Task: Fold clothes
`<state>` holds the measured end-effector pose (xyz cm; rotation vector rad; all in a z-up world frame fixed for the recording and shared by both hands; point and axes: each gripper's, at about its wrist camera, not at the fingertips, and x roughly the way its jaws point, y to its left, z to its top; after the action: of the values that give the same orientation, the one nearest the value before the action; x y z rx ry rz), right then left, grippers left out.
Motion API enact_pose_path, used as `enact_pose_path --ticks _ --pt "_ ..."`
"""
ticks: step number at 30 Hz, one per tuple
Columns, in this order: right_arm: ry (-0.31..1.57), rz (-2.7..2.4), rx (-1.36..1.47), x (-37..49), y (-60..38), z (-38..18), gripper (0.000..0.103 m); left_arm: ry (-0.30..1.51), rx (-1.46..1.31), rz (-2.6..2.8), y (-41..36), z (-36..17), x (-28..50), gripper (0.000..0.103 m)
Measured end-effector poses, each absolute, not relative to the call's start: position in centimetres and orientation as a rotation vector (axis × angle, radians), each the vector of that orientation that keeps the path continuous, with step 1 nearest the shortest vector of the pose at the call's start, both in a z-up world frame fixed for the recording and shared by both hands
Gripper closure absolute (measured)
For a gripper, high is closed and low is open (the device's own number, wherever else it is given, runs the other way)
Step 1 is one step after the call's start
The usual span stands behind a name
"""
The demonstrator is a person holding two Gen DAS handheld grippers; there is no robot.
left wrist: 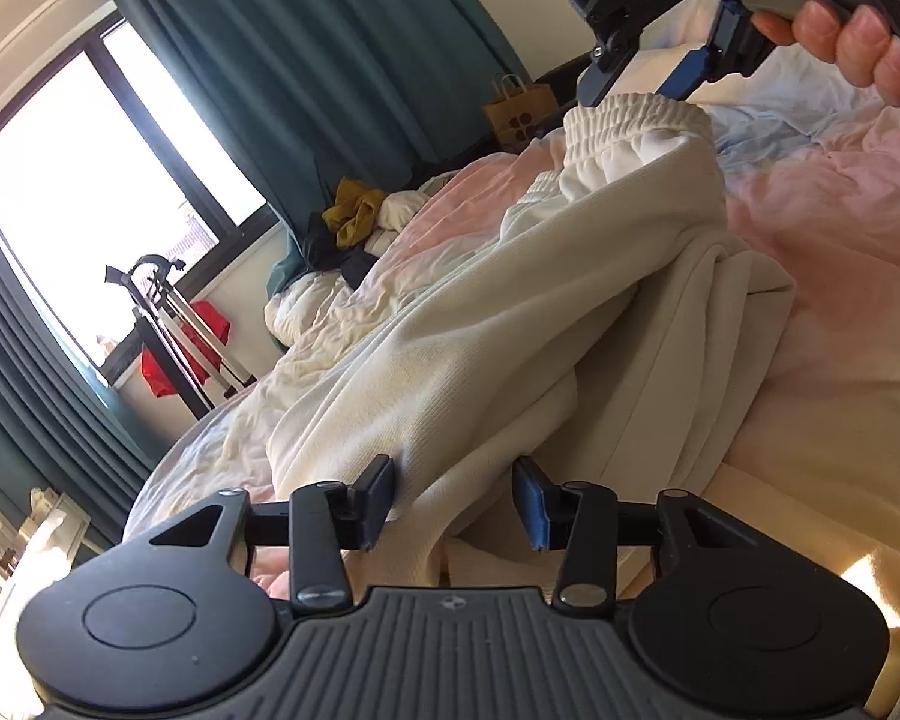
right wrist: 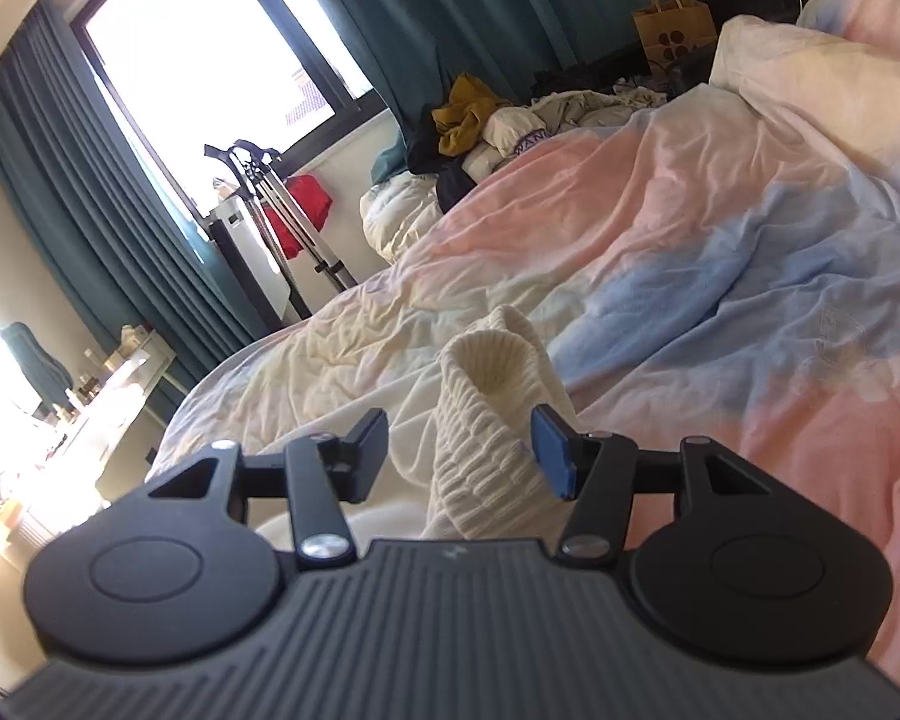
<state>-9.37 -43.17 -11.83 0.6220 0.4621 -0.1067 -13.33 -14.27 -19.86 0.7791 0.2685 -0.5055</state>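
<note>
From the left wrist view, the cream sweatpants (left wrist: 510,324) are lying rumpled across the bed (left wrist: 840,276), one end drooping toward the near edge of the bed and the elastic waistband (left wrist: 636,120) rising at the far end. The left tongs (left wrist: 453,501) are hanging open, the pads apart with a fold of the cream fabric sitting between them but not pinched. Beyond the waistband, the right tongs (left wrist: 642,81) are reaching down in a hand (left wrist: 858,30), their tips touching the ribbed band; from this side I cannot tell whether they are nipping it.

From the right wrist view, the right tongs (right wrist: 459,450) are standing open, the ribbed waistband (right wrist: 486,414) bunching up between the pads and leaning against the blue pad, unclamped. The rest of the bed is stretching away behind the waistband, with a pile of other clothes (right wrist: 480,120) at its far side.

The fleece looks thick, soft and floppy, fairly light, likely to sag rather than slip. The stretchy waistband corners seem the firmest places to take hold.
</note>
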Motion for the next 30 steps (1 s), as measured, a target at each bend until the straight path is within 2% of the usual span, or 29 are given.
enact_pose_path --ticks 2,6,7,8,11,21,26,27,30 --pt "0.488 -0.101 0.612 -8.6 -43.2 -11.9 0.047 0.229 0.794 -0.514 -14.4 -20.3 -13.1 0.065" --pt "0.513 -0.071 0.609 -6.7 -43.3 -12.2 0.051 0.189 0.809 -0.534 -14.5 -20.5 -13.5 0.068" --pt "0.515 -0.057 0.616 -6.3 -43.4 -12.2 0.071 0.188 0.809 -0.539 -14.4 -20.6 -13.6 0.068" --pt "0.520 -0.033 0.628 -5.9 -43.5 -12.3 0.079 0.185 0.808 -0.549 -14.4 -20.6 -13.8 0.068" --pt "0.497 0.006 0.665 -5.4 -43.7 -12.1 0.089 0.171 0.822 -0.568 -14.3 -20.8 -14.4 0.068" --pt "0.173 0.004 1.005 -8.1 -48.5 -11.7 0.091 0.141 0.868 -0.619 -15.5 -22.0 -15.3 0.068" --pt "0.149 0.003 0.968 -7.5 -48.1 -11.4 0.091 0.150 0.877 -0.552 -17.1 -23.4 -13.6 0.068" --pt "0.152 0.002 0.963 -7.4 -48.0 -11.5 0.091 0.156 0.875 -0.547 -17.3 -23.5 -13.4 0.069" --pt "0.168 -0.016 0.950 -6.9 -48.0 -11.7 0.091 0.172 0.867 -0.554 -17.2 -23.6 -13.4 0.092"
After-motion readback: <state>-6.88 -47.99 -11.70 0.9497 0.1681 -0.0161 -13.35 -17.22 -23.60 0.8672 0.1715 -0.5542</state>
